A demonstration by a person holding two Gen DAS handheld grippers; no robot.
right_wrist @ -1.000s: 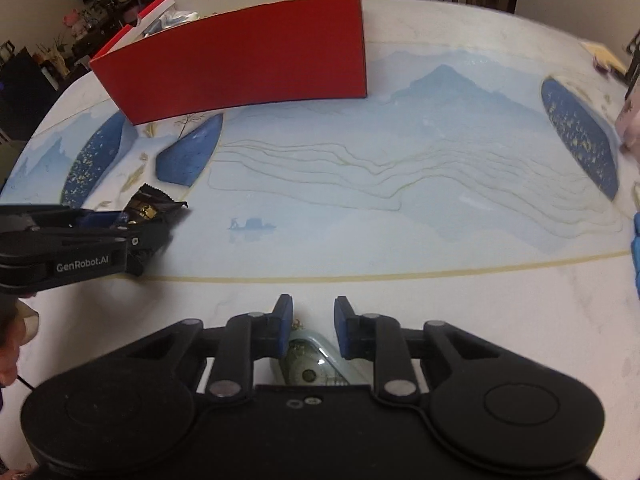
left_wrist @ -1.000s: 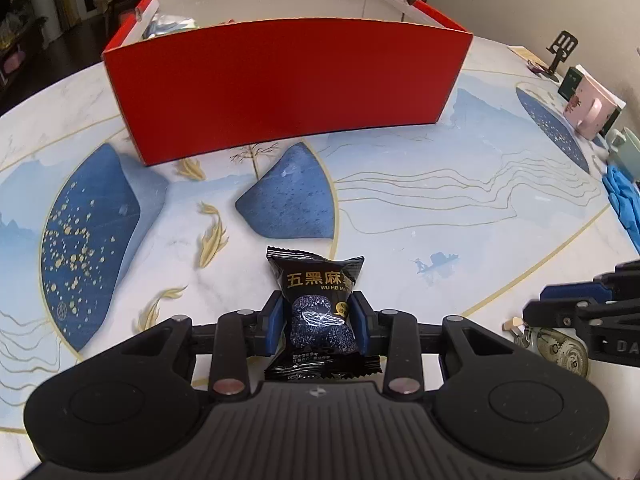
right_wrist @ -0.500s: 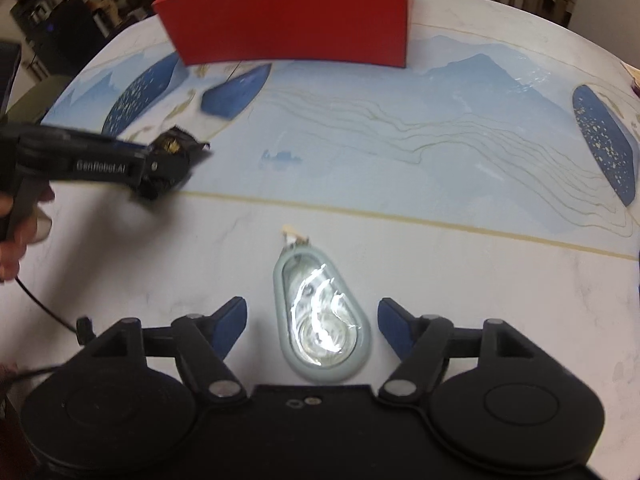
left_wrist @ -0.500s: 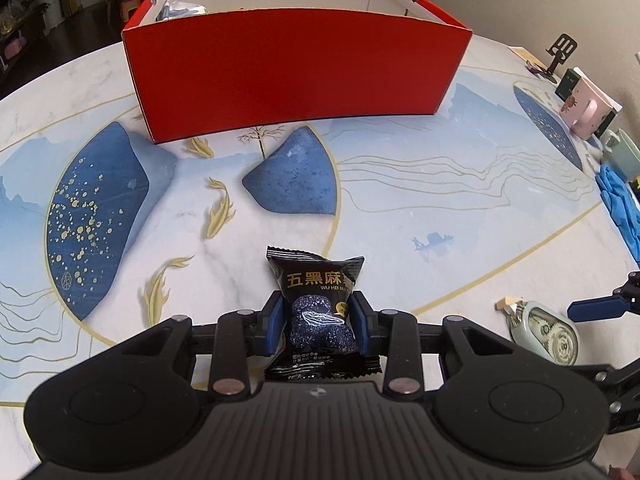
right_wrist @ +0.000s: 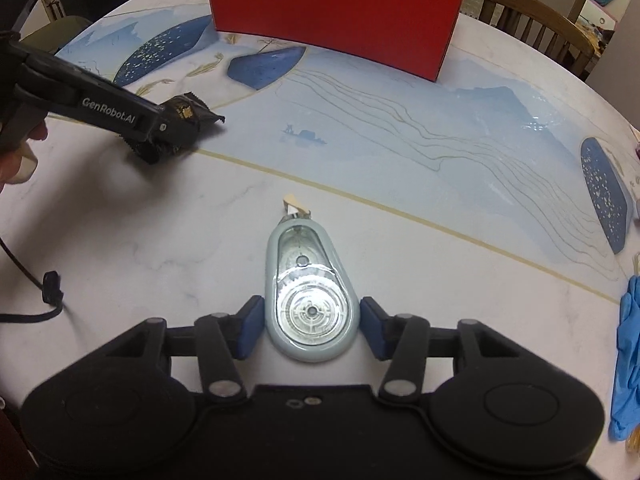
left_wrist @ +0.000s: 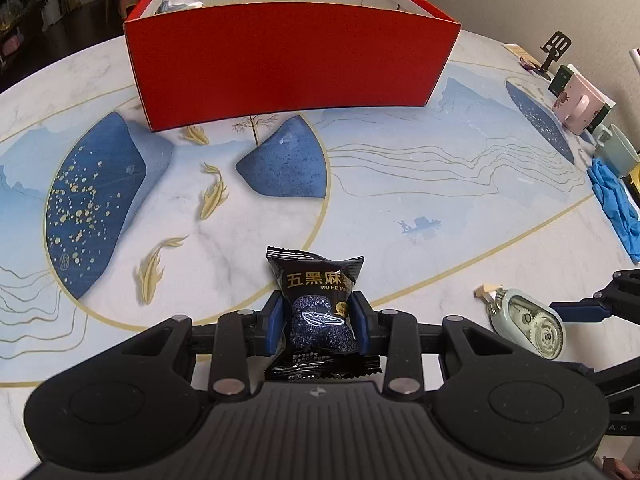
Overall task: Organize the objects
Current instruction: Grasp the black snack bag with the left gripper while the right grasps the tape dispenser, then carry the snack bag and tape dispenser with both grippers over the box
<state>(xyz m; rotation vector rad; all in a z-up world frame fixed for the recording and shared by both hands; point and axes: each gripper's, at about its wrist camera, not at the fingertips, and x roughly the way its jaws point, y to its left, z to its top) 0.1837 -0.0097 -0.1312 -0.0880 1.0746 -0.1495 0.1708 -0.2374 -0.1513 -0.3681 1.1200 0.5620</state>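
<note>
A black snack packet [left_wrist: 316,280] with gold lettering sits upright between the blue pads of my left gripper [left_wrist: 318,320], which is shut on it just above the table; the same pair shows in the right wrist view as the left gripper [right_wrist: 168,128]. A pale green correction-tape dispenser [right_wrist: 306,280] lies flat on the table. My right gripper [right_wrist: 310,324] straddles its round end with jaws closing, and a thin gap shows at each pad. In the left wrist view the dispenser [left_wrist: 528,320] lies beside one of the right gripper's fingers [left_wrist: 580,312]. The red box [left_wrist: 288,56] stands open at the far side.
A pink mug [left_wrist: 576,104], a green cup [left_wrist: 616,152] and blue gloves [left_wrist: 616,208] crowd the table's right edge. A wooden chair [right_wrist: 536,20] stands behind the box [right_wrist: 332,16]. A black cable [right_wrist: 48,292] trails at the left, near a person's hand [right_wrist: 16,160].
My right gripper spread wide, rolled and shifted so the dispenser lies straight ahead, then narrowed around its round end. The left gripper kept hold of the packet and barely moved.
</note>
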